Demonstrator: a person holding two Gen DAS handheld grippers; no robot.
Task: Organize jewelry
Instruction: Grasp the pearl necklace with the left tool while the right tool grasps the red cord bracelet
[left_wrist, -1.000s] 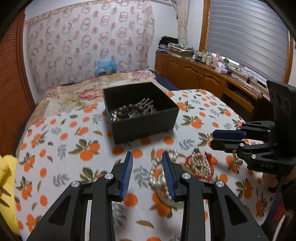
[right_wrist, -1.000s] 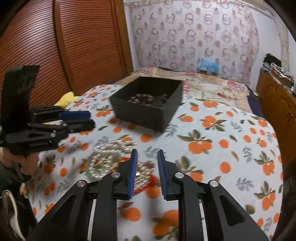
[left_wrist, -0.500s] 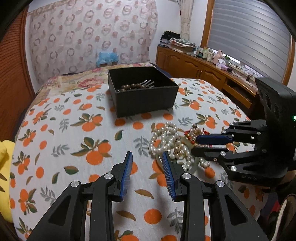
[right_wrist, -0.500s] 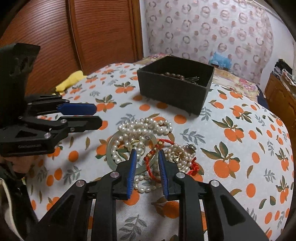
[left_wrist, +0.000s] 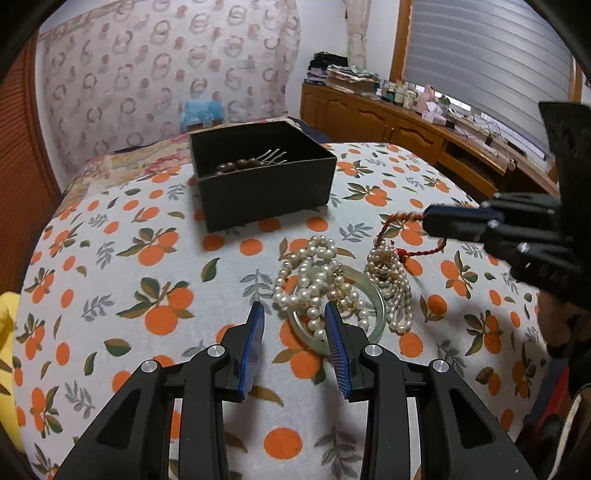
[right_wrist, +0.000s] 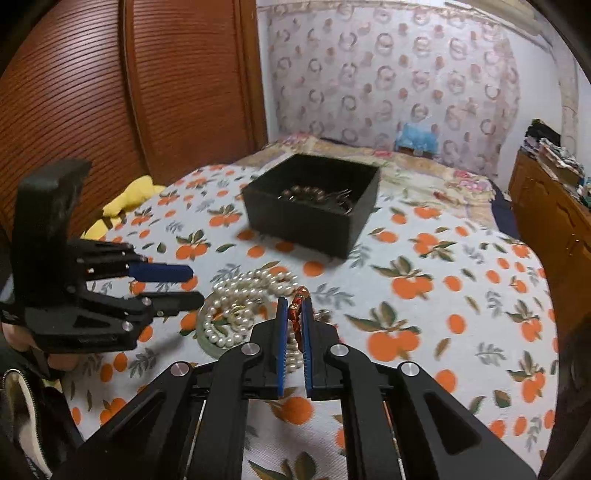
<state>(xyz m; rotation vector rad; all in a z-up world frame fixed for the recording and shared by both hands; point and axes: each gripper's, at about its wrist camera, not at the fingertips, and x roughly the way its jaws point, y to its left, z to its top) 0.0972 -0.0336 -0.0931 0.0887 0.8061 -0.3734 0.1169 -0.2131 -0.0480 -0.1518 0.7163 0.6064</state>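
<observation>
While the right hand-held gripper pinches a twisted red cord between nearly closed blue pads, the cord runs taut down to a cluster of small pearl strands whose lower end looks to rest on the bed. The bed is covered with a white sheet printed with oranges and green leaves. Beside the cluster lies a heap of larger white pearl necklaces, draped over a pale green ring-shaped bangle; cluster and heap touch at the bangle's rim.

The left hand-held gripper hovers just short of the pearl heap, jaws well apart, holding nothing.

Farther back on the bed stands an open black square box, already holding a string of dark brown beads and a silver pronged hair comb.

Judged step: lifting the red-corded pearl piece clear of the pile, for transfer to the box. The next move calls for a slow rise, watching whether the hanging strands snag the neighbouring necklaces or bangle, then a carry over the near wall of the box and a release inside. Risk: the thin cord slipping from the pads, or the heap dragging along.
</observation>
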